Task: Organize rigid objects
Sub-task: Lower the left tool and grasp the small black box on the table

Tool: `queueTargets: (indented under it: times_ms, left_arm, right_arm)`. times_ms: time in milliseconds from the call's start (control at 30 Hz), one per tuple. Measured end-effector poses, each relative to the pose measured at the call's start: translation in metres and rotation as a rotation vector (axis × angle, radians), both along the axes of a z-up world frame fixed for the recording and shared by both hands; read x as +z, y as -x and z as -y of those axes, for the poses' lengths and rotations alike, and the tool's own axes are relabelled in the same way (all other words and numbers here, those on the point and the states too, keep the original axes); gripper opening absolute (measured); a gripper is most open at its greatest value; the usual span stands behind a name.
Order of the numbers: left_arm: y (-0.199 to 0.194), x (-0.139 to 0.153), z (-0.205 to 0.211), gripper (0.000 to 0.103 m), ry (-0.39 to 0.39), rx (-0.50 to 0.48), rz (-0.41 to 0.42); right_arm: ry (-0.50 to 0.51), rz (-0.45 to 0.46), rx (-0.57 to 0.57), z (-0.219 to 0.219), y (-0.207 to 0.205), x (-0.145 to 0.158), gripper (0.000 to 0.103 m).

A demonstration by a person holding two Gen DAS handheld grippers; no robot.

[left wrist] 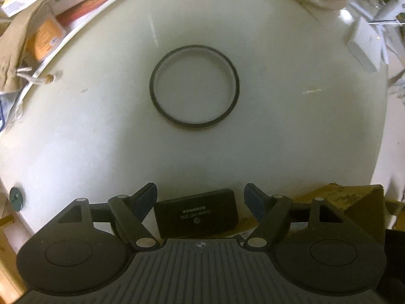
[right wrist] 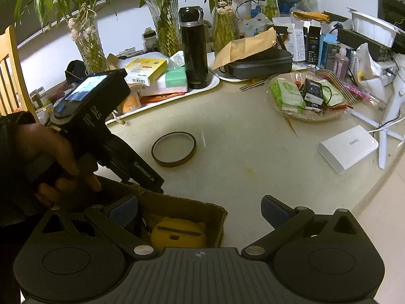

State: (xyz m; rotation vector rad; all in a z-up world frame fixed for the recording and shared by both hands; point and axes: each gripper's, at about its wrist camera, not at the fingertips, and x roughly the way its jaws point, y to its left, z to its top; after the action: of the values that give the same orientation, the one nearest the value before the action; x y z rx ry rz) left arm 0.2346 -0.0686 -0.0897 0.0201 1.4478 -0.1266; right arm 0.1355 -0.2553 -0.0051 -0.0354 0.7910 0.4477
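The left claw (left wrist: 200,197) points straight down over the open brown cardboard box (right wrist: 177,204) at the near edge of the round cream bench (left wrist: 101,131), its jaws apart with a flat black rectangular case (left wrist: 196,212) lying between the fingers, untouched. A dark ring of tape (left wrist: 194,87) lies flat further out on the bench. The right claw (right wrist: 200,209) stands wide and empty above the box, where a yellow rounded case (right wrist: 178,235) sits

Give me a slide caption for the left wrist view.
Left gripper open above a small black box, tape ring lying flat on the round table beyond.
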Motion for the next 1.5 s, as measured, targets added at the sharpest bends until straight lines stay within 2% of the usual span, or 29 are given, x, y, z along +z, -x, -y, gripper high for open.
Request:
queueTargets:
  times_ms: [200, 333, 367, 400, 433, 533, 700, 767, 800, 833, 867, 900, 933, 1000, 1033, 1200, 1300, 1400, 1467, 1500]
  left_arm:
    - [0.006, -0.002, -0.006, 0.074, -0.025, 0.049, 0.005]
    - [0.006, -0.002, -0.012, 0.067, -0.014, 0.094, 0.018]
    - [0.008, -0.002, -0.014, 0.062, -0.006, 0.099, 0.022]
    - [0.009, 0.000, -0.015, 0.039, -0.028, 0.102, 0.037]
    - [0.010, 0.003, -0.017, 0.027, -0.030, 0.101, 0.058]
    - [0.012, 0.005, -0.025, 0.020, 0.029, 0.111, 0.051]
    - [0.017, 0.009, -0.030, 0.020, 0.047, 0.103, 0.065]
    - [0.013, 0.020, -0.029, 0.020, 0.063, 0.090, 0.069]
    - [0.011, 0.022, -0.032, 0.024, 0.073, 0.080, 0.072]
    - [0.011, 0.024, -0.034, 0.038, 0.077, 0.072, 0.075]
    - [0.010, 0.024, -0.033, 0.047, 0.074, 0.067, 0.075]
    - [0.008, 0.025, -0.035, 0.062, 0.066, 0.062, 0.072]
    - [0.006, 0.026, -0.037, 0.070, 0.057, 0.061, 0.067]
    - [0.002, 0.025, -0.041, 0.073, 0.033, 0.075, 0.047]
    - [-0.001, 0.024, -0.043, 0.079, 0.022, 0.085, 0.034]
    - [-0.009, 0.008, -0.046, 0.083, -0.009, 0.132, -0.073]
    - [-0.009, 0.000, -0.043, 0.083, 0.006, 0.146, -0.093]
    - [-0.006, -0.001, -0.042, 0.083, -0.002, 0.173, -0.075]
    - [-0.003, 0.001, -0.043, 0.076, -0.014, 0.196, -0.060]
    - [-0.002, 0.003, -0.044, 0.068, -0.026, 0.200, -0.055]
  right_arm:
    - [0.004, 0.003, -0.003, -0.001, 0.001, 0.000, 0.103]
    - [0.008, 0.006, -0.001, -0.002, 0.002, 0.000, 0.103]
    - [0.008, 0.004, -0.002, -0.002, 0.002, 0.000, 0.103]
    - [0.008, 0.004, -0.004, -0.002, 0.002, 0.000, 0.103]
    - [0.008, 0.004, -0.005, -0.002, 0.002, 0.000, 0.103]
    - [0.006, 0.001, -0.009, -0.001, 0.000, 0.000, 0.103]
    - [0.006, 0.002, -0.014, -0.002, 0.000, 0.000, 0.103]
    - [0.008, 0.002, -0.013, -0.002, 0.000, 0.000, 0.103]
    - [0.011, 0.003, -0.011, -0.003, 0.000, 0.000, 0.103]
    - [0.013, 0.005, -0.008, -0.003, 0.000, 0.000, 0.103]
    - [0.014, 0.006, -0.007, -0.003, 0.001, 0.000, 0.103]
    - [0.015, 0.008, -0.005, -0.004, 0.001, 0.000, 0.103]
    - [0.016, 0.008, -0.005, -0.003, 0.001, 0.000, 0.103]
    - [0.012, 0.009, -0.007, -0.003, 0.002, 0.000, 0.103]
    - [0.008, 0.008, -0.009, -0.002, 0.002, 0.000, 0.103]
    - [0.000, 0.007, -0.010, -0.001, 0.001, 0.001, 0.103]
    - [0.004, 0.010, -0.008, -0.001, 0.001, 0.001, 0.103]
    - [0.002, 0.009, -0.013, 0.000, 0.002, 0.001, 0.103]
    - [-0.001, 0.008, -0.014, 0.001, 0.002, 0.001, 0.103]
    - [0.001, 0.008, -0.015, 0.001, 0.002, 0.001, 0.103]
